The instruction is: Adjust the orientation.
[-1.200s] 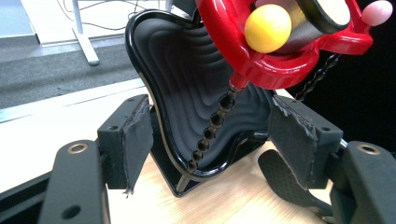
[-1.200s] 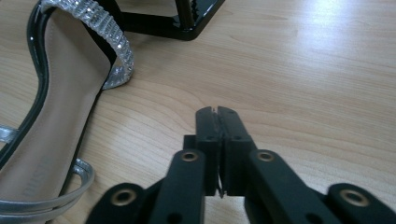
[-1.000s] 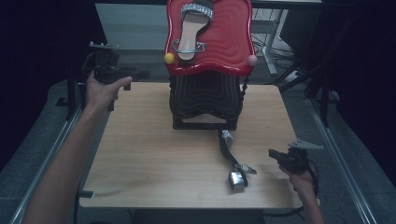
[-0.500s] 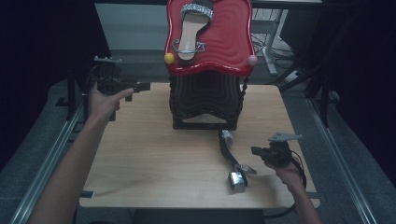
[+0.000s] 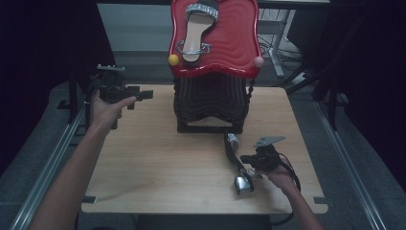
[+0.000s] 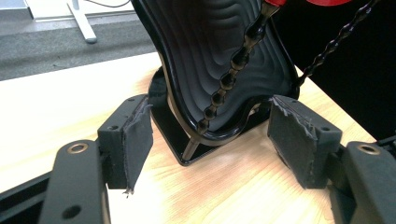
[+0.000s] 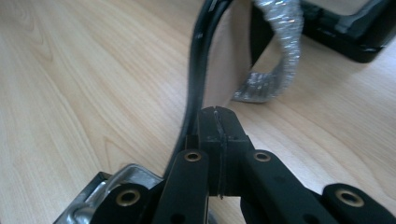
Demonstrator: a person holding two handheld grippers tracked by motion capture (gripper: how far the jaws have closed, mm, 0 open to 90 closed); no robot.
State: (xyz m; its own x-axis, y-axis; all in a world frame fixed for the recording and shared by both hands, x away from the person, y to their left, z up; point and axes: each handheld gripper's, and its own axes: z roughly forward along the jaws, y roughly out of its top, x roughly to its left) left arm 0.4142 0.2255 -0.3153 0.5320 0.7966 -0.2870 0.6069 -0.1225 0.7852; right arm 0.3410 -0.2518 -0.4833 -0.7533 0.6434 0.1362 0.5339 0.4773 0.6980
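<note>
A sandal (image 5: 236, 160) with a black sole and a glittery silver strap lies on its side on the wooden table (image 5: 158, 163), in front of a shoe stand (image 5: 210, 100). My right gripper (image 5: 245, 159) is shut, its tips against the sandal's right side. In the right gripper view the pads (image 7: 218, 126) meet with nothing between them, and the black sole (image 7: 198, 56) runs just left of them, the strap (image 7: 280, 46) beyond. A matching sandal (image 5: 196, 28) rests on the stand's red top. My left gripper (image 5: 145, 94) hovers open left of the stand, its jaws (image 6: 212, 126) wide and empty, facing the black body (image 6: 210, 56).
The stand's red top (image 5: 230, 48) overhangs the back middle of the table, with a yellow knob (image 5: 173, 60) and a pink knob (image 5: 258, 61) at its front corners. A beaded chain (image 6: 233, 70) hangs down the stand's side. Metal rails (image 5: 62, 153) flank the table.
My right gripper slid left across the table up to the lying sandal, staying shut. My left gripper came down and turned its open jaws toward the stand.
</note>
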